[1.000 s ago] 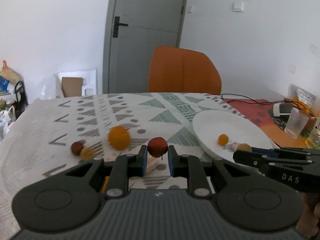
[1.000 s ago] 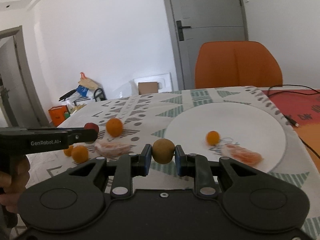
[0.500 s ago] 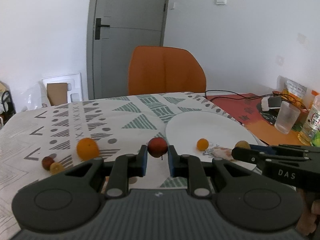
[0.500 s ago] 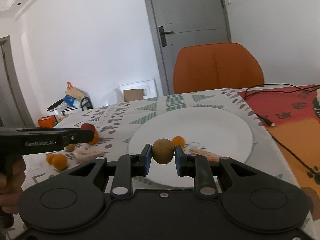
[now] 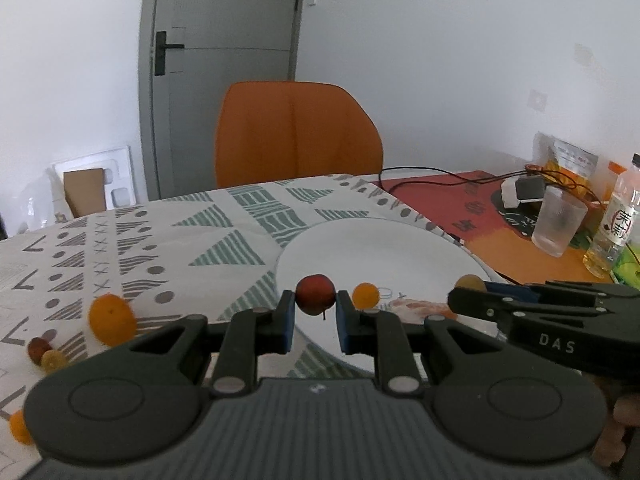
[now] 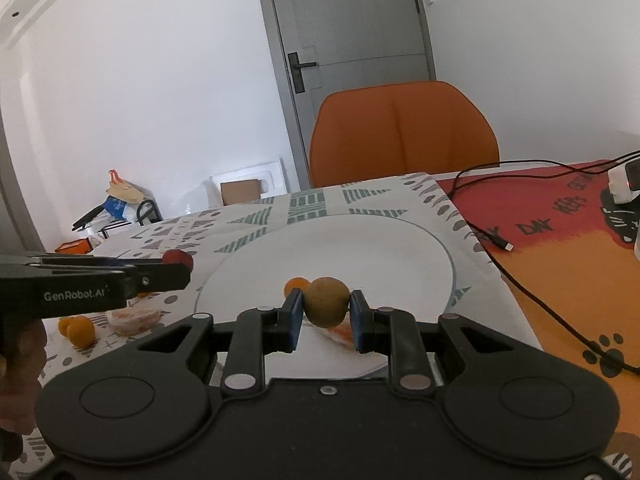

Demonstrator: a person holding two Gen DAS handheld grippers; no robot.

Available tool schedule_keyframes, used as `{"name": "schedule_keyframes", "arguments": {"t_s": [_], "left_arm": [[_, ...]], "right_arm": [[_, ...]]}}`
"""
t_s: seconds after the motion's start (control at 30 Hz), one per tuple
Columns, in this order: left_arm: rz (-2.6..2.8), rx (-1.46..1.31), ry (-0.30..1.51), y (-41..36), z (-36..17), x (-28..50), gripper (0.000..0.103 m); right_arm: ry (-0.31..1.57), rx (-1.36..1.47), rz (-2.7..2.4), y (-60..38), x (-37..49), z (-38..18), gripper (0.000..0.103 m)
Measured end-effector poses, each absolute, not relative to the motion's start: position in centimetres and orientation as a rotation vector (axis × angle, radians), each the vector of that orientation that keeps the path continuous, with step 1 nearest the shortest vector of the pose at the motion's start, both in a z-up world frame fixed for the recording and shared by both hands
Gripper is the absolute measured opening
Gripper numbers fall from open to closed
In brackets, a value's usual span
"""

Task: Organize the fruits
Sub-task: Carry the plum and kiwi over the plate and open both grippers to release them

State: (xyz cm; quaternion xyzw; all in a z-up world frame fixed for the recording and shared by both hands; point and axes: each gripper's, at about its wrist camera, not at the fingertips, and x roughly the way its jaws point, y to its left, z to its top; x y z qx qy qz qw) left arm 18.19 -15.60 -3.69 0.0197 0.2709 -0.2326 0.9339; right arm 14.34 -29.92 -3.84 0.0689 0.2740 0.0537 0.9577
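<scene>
Ok so I've got both hands loaded: my left gripper [image 5: 315, 312] is pinching a small red fruit [image 5: 315, 294] between its blue pads, stem poking out underneath, and my right gripper [image 6: 326, 314] is clamped on a brownish round fruit [image 6: 327, 301], kiwi-looking I think. Both fruits sit over the near part of the white plate [image 6: 400, 248], which lies on the patterned cloth toward the right side of the surface [image 5: 120, 240], close to where the cloth ends and the red-orange mat [image 6: 560, 248] starts. On the plate there's a small orange fruit [image 5: 365, 295] and some peeled orange segments [image 5: 416, 305], partly hidden behind the gripper in the right wrist view. Off the plate, toward the left side of the surface, I see a bigger orange [image 5: 111, 319], a little dark red fruit [image 5: 38, 350] touching a yellowish one [image 5: 53, 360], and another orange bit [image 5: 18, 426] at the near edge. The right wrist view also shows another peeled piece [image 6: 134, 319] and two small orange fruits [image 6: 78, 330] on the cloth near the left gripper. Over at the far right corner: a plastic cup [image 5: 558, 226], a bottle [image 5: 612, 232] and a charger [image 5: 524, 192] with cables. An orange chair [image 5: 296, 136] sits behind the far edge.
</scene>
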Motion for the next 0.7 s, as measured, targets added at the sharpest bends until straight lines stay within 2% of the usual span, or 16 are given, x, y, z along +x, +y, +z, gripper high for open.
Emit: {"name": "schedule_keyframes", "arguments": {"t_s": [0.23, 0.4, 0.6, 0.67, 0.7], "left_arm": [[-0.495, 0.031, 0.572, -16.6, -3.8, 19.2, 0.020], [-0.474, 0.021, 0.595, -16.4, -3.8, 19.5, 0.027], [-0.413, 0.022, 0.605, -14.4, -4.0, 19.2, 0.053], [-0.382, 0.020, 0.603, -13.5, -3.9, 19.2, 0.065], [-0.364, 0.020, 0.602, -13.0, -3.8, 19.2, 0.067]], "right_arm": [[0.554, 0.131, 0.094, -30.4, 14.8, -3.6, 0.023], [0.551, 0.131, 0.073, -30.8, 15.0, -3.5, 0.023], [0.554, 0.144, 0.043, -31.6, 15.6, -3.5, 0.024], [0.547, 0.148, 0.044, -31.6, 15.6, -3.4, 0.034], [0.547, 0.145, 0.043, -31.5, 15.6, -3.3, 0.041]]}}
